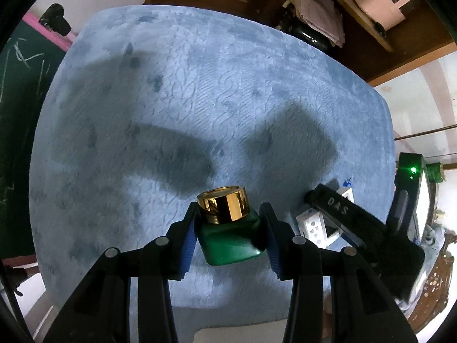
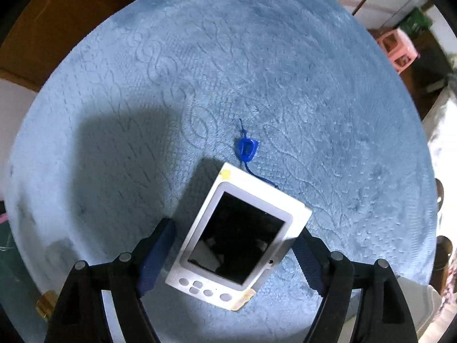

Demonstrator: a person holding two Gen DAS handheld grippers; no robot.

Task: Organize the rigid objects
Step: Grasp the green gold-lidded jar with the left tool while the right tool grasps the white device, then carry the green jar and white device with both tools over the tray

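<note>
Left gripper (image 1: 230, 237) clamped on squat green glass jar with gold metal cap (image 1: 228, 228) above blue plush cloth (image 1: 171, 100); right gripper (image 2: 231, 260) open astride white screened handheld device (image 2: 240, 245), liable to skid if pinched off-centre.

A: Left view: the white device (image 1: 317, 225) is mostly hidden behind the right tool (image 1: 368, 228), only a corner shows.
B: Right view: device's far edge w/ the blue cord (image 2: 248, 150); attachment not clear. Gold thing (image 2: 45, 304) bottom-left is cut off, can't identify.
</note>
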